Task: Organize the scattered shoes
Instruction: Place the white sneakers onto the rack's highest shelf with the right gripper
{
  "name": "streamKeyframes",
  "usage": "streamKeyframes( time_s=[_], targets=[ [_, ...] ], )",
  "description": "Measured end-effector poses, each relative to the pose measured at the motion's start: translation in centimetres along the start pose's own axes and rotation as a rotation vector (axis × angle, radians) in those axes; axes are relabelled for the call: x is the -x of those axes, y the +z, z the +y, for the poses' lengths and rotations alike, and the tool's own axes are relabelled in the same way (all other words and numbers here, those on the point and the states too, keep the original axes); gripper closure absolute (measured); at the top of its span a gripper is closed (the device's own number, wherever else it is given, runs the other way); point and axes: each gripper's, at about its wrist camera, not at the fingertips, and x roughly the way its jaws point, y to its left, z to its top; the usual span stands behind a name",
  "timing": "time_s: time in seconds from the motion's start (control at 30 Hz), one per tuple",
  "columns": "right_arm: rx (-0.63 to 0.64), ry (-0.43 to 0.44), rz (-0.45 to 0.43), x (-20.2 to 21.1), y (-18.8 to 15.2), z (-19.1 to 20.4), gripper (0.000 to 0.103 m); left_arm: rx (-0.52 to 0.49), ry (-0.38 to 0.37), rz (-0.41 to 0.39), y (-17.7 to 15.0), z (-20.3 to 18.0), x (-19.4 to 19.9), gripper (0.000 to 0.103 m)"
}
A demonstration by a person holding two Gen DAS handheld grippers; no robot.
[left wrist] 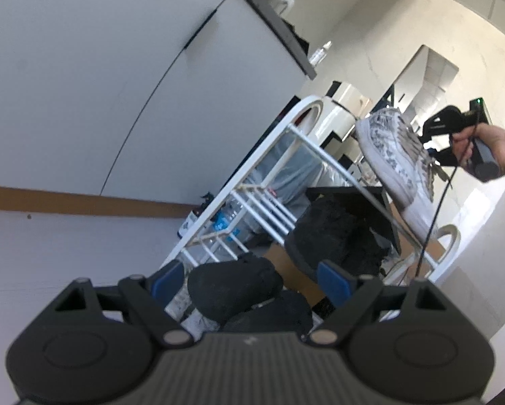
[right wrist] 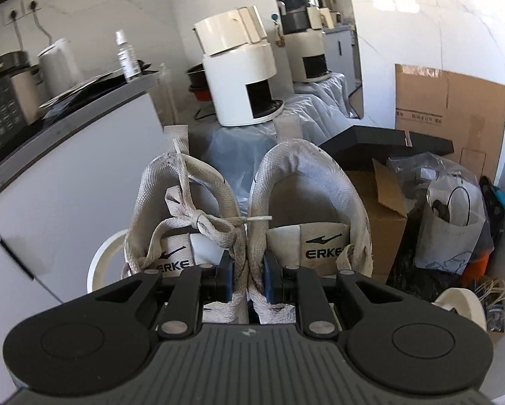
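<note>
White cabinet panel (left wrist: 100,84) fills the left of my left wrist view, a brown strip along its foot. Right of it stands the white wire shoe rack (left wrist: 252,202), tilted in my view, with bottles behind its bars. Black shoes (left wrist: 239,287) sit low in front of my left gripper (left wrist: 252,283), whose jaws are spread wide with nothing pressed between them; one shoe lies between the blue pads (left wrist: 331,281) but I cannot tell whether they touch it. A black box lid and cardboard crowd the rack's far side. Further right, the pair of white sneakers (left wrist: 394,165) hangs in the air above the rack, carried by my right hand (left wrist: 495,148).

In the right wrist view my right gripper (right wrist: 247,278) has its jaws clamped on the sneakers' inner collars, pinched together. A counter (right wrist: 67,111) with appliances lies left, white machines (right wrist: 239,77) ahead, cardboard boxes (right wrist: 448,101) and bags right.
</note>
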Motion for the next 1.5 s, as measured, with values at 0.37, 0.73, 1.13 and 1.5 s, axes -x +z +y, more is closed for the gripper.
streamKeyframes(
  time_s=[0.37,0.73,1.13,1.5],
  targets=[
    [-0.089,-0.058,0.045,-3.9,-0.8,-0.3,0.082,0.034,0.060,-0.002,0.0,1.8,-0.7,0.015],
    [0.124,-0.092,0.083,-5.1,-0.8,1.0,0.066,0.109,0.167,0.012,0.2,4.3,-1.6,0.015],
    [0.163,-0.078,0.058,-2.3,-0.8,1.3,0.027,0.101,0.179,0.025,-0.1,3.8,-1.8,0.015],
    [0.133,-0.057,0.076,1.1,-2.6,0.7,0.019,0.079,0.170,0.016,0.3,3.3,-0.6,0.015]
  ],
)
